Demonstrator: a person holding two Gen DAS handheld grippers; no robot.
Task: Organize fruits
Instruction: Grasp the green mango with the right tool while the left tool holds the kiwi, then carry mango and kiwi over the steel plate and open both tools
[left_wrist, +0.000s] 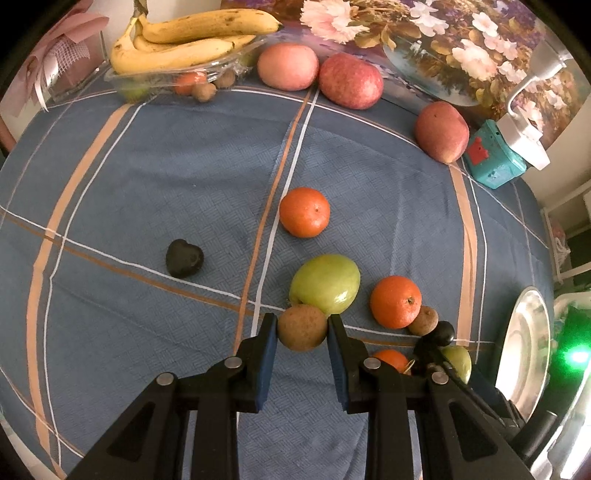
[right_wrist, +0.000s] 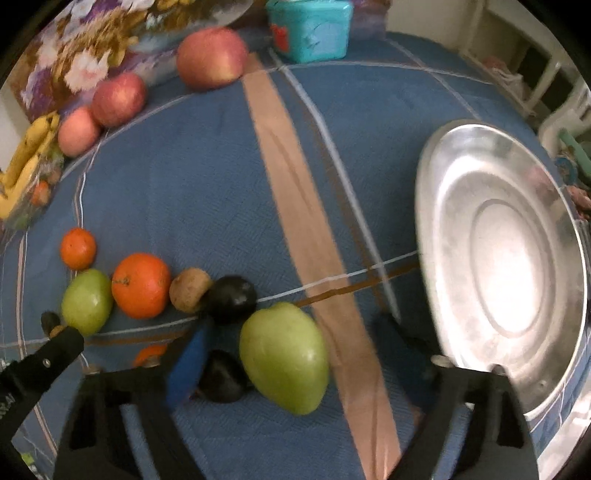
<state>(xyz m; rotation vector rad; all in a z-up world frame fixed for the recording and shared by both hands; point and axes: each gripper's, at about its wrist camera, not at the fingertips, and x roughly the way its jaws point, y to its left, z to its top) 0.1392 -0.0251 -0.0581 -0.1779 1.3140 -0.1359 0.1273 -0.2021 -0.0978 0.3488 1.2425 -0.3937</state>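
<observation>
Blue checked cloth (left_wrist: 155, 177) with tan and white stripes covers the table, and a floral painting leans at its far edge beside a teal box (left_wrist: 493, 162). Fruit lies scattered over the cloth, with bananas (left_wrist: 184, 40) in a clear dish (left_wrist: 155, 79) at the back and three red apples (left_wrist: 351, 81) in a row near it.

The left gripper (left_wrist: 302, 332) has its jaws closed on a small brown fruit (left_wrist: 302, 328), which touches the green fruit (left_wrist: 325, 283) just behind it. The skin looks rough, matte and speckled, the body roundish and probably firm. I judge a straight lift best, so the green neighbour is not rolled, with only a light squeeze to avoid bruising.

The right gripper (right_wrist: 295, 350) has its jaws spread wide around another green fruit (right_wrist: 284, 356), not yet pinching it; a dark plum (right_wrist: 221, 376) sits beside its blue pad. A metal plate (right_wrist: 436, 206) waits near on the right, likely the destination. The right view is blurred.
</observation>
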